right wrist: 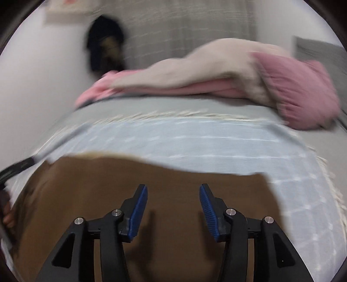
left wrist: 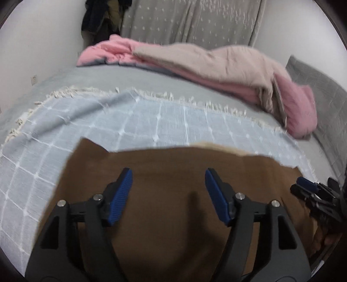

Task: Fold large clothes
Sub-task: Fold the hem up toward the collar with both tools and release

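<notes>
The brown garment lies flat on a pale blue checked throw with a fringed edge, spread over a grey bed sheet. The left gripper and right gripper both stand spread above the garment, pinching nothing. A pink and beige quilt lies bunched at the bed's far side, before a grey curtain and white wall.

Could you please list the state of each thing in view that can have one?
Brown garment: lying flat on the checked blanket, not gripped.
Checked blanket: spread over the bed.
Pink quilt: bunched in a heap behind.
Left claw: open, empty, above the garment.
Right claw: open, empty, above the garment.
</notes>
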### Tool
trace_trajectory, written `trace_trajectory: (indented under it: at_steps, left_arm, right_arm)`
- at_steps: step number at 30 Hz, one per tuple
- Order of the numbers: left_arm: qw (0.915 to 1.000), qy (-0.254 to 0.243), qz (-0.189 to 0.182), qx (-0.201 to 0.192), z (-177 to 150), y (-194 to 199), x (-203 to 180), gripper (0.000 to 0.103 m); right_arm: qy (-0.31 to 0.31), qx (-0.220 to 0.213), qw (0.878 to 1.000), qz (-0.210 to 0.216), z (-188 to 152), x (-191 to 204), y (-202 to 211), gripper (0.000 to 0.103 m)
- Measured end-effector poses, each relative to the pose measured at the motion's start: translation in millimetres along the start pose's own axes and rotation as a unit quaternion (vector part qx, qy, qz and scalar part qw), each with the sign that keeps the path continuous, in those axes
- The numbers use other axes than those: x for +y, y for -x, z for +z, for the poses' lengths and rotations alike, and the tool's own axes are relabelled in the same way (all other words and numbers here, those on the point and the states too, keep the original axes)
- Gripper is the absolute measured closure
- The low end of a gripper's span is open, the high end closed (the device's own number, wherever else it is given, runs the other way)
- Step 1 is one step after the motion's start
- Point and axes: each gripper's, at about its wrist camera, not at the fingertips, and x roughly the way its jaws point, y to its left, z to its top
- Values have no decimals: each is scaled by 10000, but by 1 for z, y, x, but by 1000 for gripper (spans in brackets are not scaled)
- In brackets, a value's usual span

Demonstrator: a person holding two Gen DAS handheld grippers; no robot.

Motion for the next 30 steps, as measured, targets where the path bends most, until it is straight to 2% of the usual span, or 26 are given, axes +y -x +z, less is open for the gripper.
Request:
trace_trajectory:
  at_steps: [1, 3, 4, 6, 7, 8, 9, 10, 11, 12, 13, 15, 18, 20, 22, 23, 25, 27, 29, 30]
  left_arm:
    - [9996, -113, 196, 183, -2, -14, 3, 33]
    - [9977, -107, 510, 428, 0, -33, 27, 32]
    - [9950, 103, 761, 638, 4, -43, 56, 33]
    - [9881, 250, 1279, 819, 11, -51, 103, 32]
    - [9852, 439, 1356, 951, 13, -54, 126, 26]
    - [9855, 805, 1094, 1015, 15, -52, 145, 24]
    - [9835, 927, 1167, 1029, 16, -49, 154, 25]
    - [9783, 708, 1654, 1027, 19, -45, 155, 25]
    - [9730, 415, 2027, 1020, 21, -41, 152, 26]
    - [9702, 319, 2182, 1004, 22, -35, 151, 26]
    - [9725, 407, 2105, 915, 21, -22, 150, 26]
    - [9799, 640, 1762, 687, 17, 4, 142, 26]
    - [9925, 689, 977, 235, -4, 57, 102, 23]
    - [9965, 653, 512, 37, -28, 86, 68, 18]
    - [9981, 595, 176, 20, -34, 90, 50, 17]
    - [9987, 503, 28, 41, -51, 96, 35, 17]
    - [9994, 319, -46, 98, -71, 99, 19, 17]
    - [9994, 192, 49, 300, -92, 93, 15, 17]
    - [9977, 117, 334, 570, -115, 89, 26, 17]
    - [9978, 89, 341, 570, -121, 90, 33, 17]
  right_arm:
    - [139, 114, 9997, 154, -3, 12, -9, 53]
    - [262, 395, 9989, -46, -8, 11, -27, 53]
    - [178, 458, 9986, -196, -12, -7, -32, 53]
    - [-333, 504, 9969, -505, -17, -63, -32, 51]
    - [-818, 667, 9908, -847, -21, -105, -32, 51]
    - [-1420, 915, 9793, -1115, -29, -151, -32, 51]
    - [-1853, 1028, 9704, -1160, -36, -180, -29, 53]
    - [-2321, 1077, 9576, -1324, -45, -212, -20, 53]
    - [-2511, 1170, 9445, -1766, -51, -230, -8, 53]
    - [-2507, 1180, 9401, -1985, -53, -237, 2, 53]
    - [-2428, 1143, 9375, -2213, -56, -240, 16, 53]
    - [-2391, 868, 9439, -2107, -59, -234, 43, 51]
    - [-2229, 389, 9582, -1754, -61, -197, 83, 50]
    - [-2014, 113, 9710, -1281, -64, -150, 102, 44]
    - [-1717, 55, 9808, -928, -68, -104, 105, 39]
    - [-1562, 44, 9848, -757, -74, -80, 106, 38]
    - [-1283, 145, 9904, -491, -83, -43, 102, 38]
    - [-1213, 299, 9913, -404, -101, -25, 97, 38]
    - [-1426, 484, 9879, -360, -124, -27, 95, 38]
    - [-1582, 548, 9853, -327, -136, -35, 96, 38]
